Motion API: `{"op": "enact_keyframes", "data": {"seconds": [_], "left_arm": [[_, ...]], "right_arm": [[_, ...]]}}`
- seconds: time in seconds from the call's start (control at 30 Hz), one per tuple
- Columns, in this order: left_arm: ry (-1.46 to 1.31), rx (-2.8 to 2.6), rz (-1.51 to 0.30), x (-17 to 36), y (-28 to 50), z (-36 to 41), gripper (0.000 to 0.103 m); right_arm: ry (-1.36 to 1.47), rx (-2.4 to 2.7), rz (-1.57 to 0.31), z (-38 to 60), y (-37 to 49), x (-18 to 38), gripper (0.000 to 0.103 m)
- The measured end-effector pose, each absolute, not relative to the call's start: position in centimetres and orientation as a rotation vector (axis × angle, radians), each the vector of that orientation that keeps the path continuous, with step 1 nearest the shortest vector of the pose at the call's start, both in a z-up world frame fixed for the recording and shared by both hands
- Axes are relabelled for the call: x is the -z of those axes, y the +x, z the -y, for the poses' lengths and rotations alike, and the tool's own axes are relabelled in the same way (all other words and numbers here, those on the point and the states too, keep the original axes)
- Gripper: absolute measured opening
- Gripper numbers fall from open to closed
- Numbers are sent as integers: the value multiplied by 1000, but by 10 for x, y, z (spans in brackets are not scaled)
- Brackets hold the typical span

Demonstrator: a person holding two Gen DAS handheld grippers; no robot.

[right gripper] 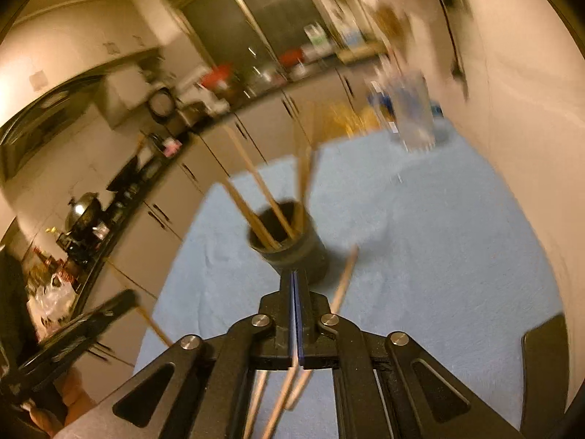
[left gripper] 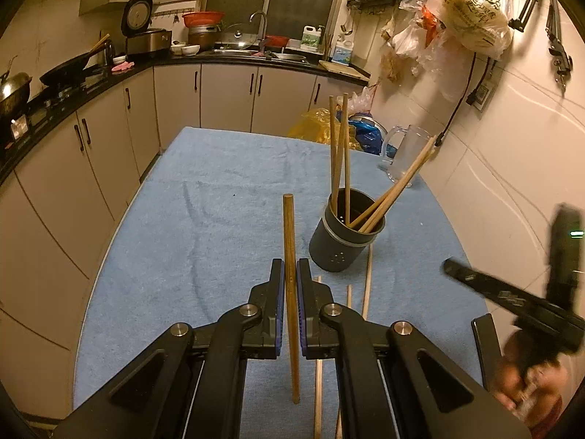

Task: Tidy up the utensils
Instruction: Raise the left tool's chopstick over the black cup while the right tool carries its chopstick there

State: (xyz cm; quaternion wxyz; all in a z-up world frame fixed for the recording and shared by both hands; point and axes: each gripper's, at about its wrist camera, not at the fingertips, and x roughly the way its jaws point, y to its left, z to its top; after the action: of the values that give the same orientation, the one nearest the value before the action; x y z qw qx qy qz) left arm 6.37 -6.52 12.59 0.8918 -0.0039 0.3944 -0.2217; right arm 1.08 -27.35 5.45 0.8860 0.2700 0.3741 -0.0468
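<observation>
A dark round holder point(left gripper: 345, 236) stands on the blue cloth point(left gripper: 204, 219) with several wooden chopsticks in it. My left gripper point(left gripper: 290, 269) is shut on a darker wooden chopstick point(left gripper: 289, 230) and holds it upright just left of the holder. Loose chopsticks point(left gripper: 366, 285) lie on the cloth beside the holder. In the blurred right wrist view, my right gripper point(right gripper: 294, 278) is shut and empty, close in front of the holder point(right gripper: 289, 241). A loose chopstick point(right gripper: 345, 278) lies to its right. The right gripper also shows in the left wrist view point(left gripper: 512, 292).
A clear glass mug point(left gripper: 406, 150) stands at the cloth's far right, near the tiled wall. Yellow and blue plastic bags point(left gripper: 329, 128) lie behind the table. Kitchen counter with woks point(left gripper: 65, 69) and a sink runs along the left and back.
</observation>
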Motion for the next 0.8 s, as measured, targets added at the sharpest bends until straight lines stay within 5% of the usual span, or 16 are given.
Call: {"op": "enact_keyframes", "data": {"seconds": [0.23, 0.63, 0.8], "left_arm": [[-5, 472, -821, -125, 69, 65, 6], [-4, 494, -824, -121, 76, 63, 6], [-10, 493, -828, -120, 78, 63, 6]], "right_arm": [[611, 148, -989, 294, 60, 13, 18], [468, 233, -1118, 276, 130, 49, 22], [422, 245, -1118, 270, 133, 56, 7]]}}
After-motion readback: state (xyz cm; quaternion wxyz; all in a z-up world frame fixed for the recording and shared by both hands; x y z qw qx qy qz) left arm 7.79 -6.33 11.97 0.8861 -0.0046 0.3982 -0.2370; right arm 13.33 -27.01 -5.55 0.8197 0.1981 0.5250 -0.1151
